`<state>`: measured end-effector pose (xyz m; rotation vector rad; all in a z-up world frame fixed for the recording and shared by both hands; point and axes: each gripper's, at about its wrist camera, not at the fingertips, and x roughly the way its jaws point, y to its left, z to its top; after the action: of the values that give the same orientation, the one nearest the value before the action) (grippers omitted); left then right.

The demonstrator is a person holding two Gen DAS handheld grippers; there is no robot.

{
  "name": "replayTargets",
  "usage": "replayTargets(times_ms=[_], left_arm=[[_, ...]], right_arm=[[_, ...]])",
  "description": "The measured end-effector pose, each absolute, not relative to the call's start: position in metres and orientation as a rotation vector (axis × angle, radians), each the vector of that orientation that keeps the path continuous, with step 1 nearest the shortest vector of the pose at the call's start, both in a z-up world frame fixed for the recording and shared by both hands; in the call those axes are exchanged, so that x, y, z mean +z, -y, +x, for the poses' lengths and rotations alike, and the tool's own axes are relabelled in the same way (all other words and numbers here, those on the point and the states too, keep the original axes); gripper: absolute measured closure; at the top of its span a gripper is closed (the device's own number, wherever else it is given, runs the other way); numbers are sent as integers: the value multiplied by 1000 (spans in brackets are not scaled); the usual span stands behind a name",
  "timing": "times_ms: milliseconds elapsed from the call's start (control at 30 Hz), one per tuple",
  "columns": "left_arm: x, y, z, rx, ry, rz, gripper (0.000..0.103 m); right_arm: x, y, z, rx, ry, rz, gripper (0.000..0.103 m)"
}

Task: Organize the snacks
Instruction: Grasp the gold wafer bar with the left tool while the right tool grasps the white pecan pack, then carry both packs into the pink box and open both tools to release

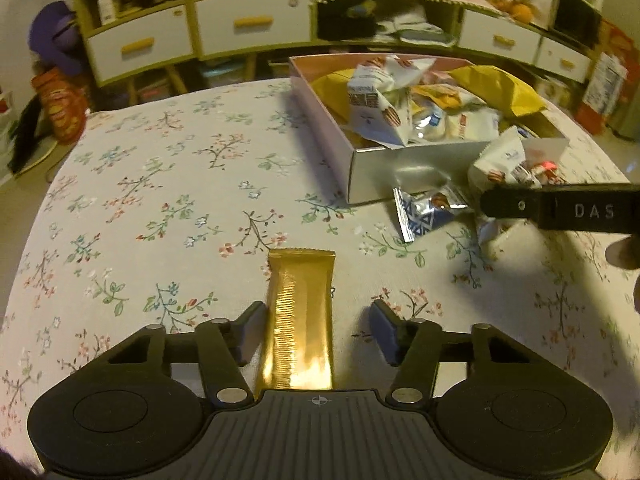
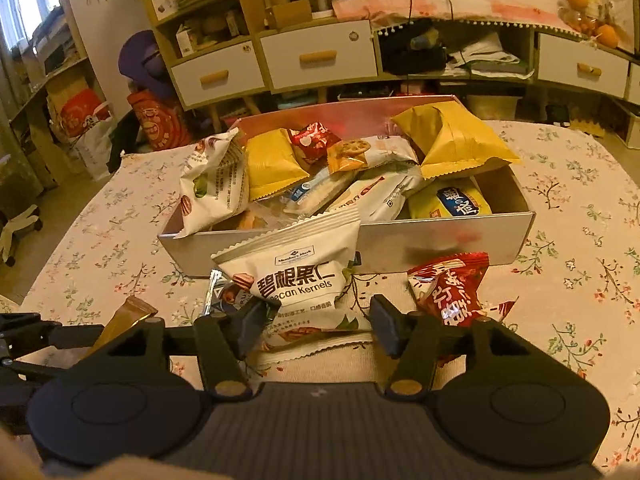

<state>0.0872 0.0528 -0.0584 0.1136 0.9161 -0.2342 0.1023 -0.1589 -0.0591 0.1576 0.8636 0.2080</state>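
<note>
gold bar (image 1: 300, 316) is being straddled by the left gripper (image 1: 316, 330), fingers spread, unclamped. pecan kernels packet (image 2: 292, 280) is being framed by the right gripper (image 2: 316, 330), likewise open, before the box (image 2: 440, 240). slippery wrappers risk being squeezed out sideways.

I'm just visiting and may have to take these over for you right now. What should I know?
Left hand-held gripper: open, straddling the gold bar on the table, not yet pinched.
Right hand-held gripper: open, around the pecan pack lying against the box front.
Done: many snacks already in the box.
Left: the gold bar, pecan pack, red pack and blue-silver pack are outside the box, all on the table.
</note>
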Motion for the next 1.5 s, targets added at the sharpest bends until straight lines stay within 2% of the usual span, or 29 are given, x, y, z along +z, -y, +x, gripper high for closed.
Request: replayTargets(times_ms=[133,267,333,433,867,1500], left_arm=[[-57,-47,84,-185,-903,95,69],[-57,-40,82,-135,-900,73,76],[-57,-37,81,-113,-899,67,77],[-56,-37,81,-88,-899,44,77],[-48,-37,84,-97,-922,-67,77],[-9,-19,87,-194,-815,-132,77]], right_arm=[[-61,156,104,202,-867,146,47],[-61,154,104,203,-865,139,47],[-60,154,103,208,-860,129,53],[-57,150,102,224,-847,95,65],[-43,152,100,239,-868,99,67],[-16,178,106,199,-832,201,67]])
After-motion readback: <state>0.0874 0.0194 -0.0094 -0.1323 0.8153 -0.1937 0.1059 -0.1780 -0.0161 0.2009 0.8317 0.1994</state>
